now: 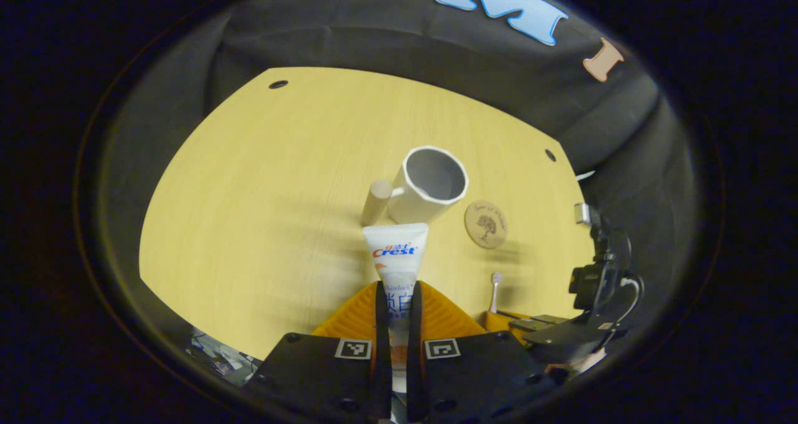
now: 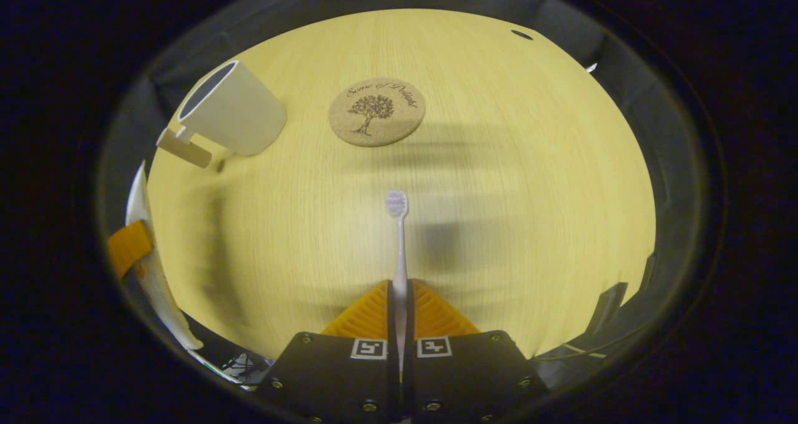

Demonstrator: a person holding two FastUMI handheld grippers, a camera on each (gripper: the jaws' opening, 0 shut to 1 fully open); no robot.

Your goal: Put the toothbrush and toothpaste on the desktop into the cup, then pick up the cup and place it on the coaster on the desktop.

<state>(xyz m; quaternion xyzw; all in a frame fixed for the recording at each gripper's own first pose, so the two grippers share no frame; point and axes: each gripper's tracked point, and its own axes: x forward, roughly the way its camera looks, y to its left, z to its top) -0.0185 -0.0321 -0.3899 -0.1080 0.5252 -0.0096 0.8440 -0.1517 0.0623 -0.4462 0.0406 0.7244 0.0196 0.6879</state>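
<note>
My left gripper [image 1: 398, 296] is shut on a white toothpaste tube [image 1: 396, 252], held above the desk with its flat end pointing at the cup. The white cup [image 1: 426, 187] with a side handle stands just beyond the tube, mouth tilted toward me. To its right lies a round cork coaster [image 1: 485, 224]. My right gripper [image 2: 399, 296] is shut on a thin white toothbrush [image 2: 399, 243], bristle head forward, above the desk. In the right gripper view, the cup [image 2: 232, 109] is at upper left and the coaster [image 2: 376, 111] beside it. The toothbrush head [image 1: 496, 279] shows in the left gripper view.
The light wooden desk [image 1: 262, 181] has small dark holes near its far corners [image 1: 278, 84]. Black cloth walls close the booth behind it. The right gripper's body [image 1: 592, 299] sits at the desk's right edge in the left gripper view.
</note>
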